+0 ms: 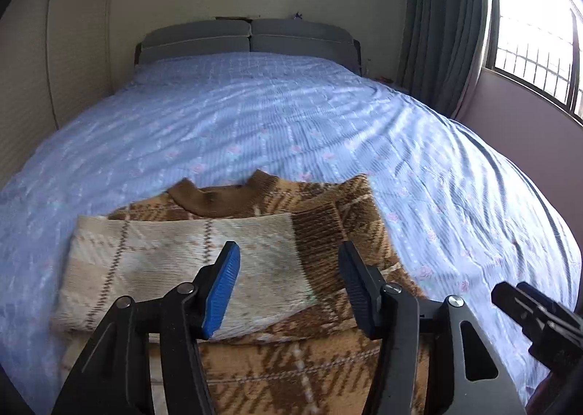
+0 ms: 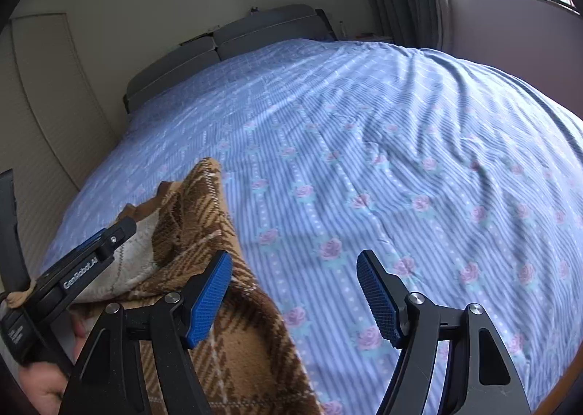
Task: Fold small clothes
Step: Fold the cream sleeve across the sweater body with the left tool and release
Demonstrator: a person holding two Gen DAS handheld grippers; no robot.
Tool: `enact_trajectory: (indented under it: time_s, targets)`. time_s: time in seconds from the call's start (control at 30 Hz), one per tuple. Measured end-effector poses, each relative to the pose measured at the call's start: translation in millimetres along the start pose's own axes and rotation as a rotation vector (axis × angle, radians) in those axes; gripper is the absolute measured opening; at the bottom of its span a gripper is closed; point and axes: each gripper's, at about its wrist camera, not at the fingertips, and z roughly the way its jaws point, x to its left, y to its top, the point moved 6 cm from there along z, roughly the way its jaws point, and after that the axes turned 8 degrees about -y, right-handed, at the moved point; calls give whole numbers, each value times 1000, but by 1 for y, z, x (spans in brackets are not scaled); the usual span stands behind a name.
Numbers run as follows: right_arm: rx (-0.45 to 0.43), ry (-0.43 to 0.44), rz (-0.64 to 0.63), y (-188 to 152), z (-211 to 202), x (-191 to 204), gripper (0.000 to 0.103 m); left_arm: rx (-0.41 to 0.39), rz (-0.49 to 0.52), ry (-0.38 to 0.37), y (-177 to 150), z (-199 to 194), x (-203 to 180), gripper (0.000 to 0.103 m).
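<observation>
A blue rose-print bedspread covers the bed — grey headboard, grey curtain, barred window.

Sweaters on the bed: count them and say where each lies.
1: a brown plaid sweater lies partly folded on the blue bedspread, at its near edge, below both open grippers. Others could be hidden out of frame.

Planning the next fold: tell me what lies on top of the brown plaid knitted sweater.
A cream plaid folded-over panel lies across the brown plaid knitted sweater, below its collar. What the panel covers is hidden.
</observation>
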Motion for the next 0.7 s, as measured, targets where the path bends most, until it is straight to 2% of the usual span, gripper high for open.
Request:
enact_trajectory:
  time_s: [0.1,0.23,0.33,0.47,0.63,0.7]
  targets:
    - [5,69,-33,2,4,32,71,-1,-12,77,-10,-19,42,61]
    - [48,138,-85,-6,25,76,71,38,-118,162,-42,-37,112,61]
    - [86,151,-118,-14,47,103,66,81,-188,203,-70,-45,154,61]
    - [121,118,-135,-20,74,120,57,116,-228,222,-92,-45,178,61]
    - [135,87,-95,-19,94,120,56,125,-266,232,-97,-37,194,61]
    - [140,94,-83,-18,100,121,46,133,-285,235,-95,-30,199,61]
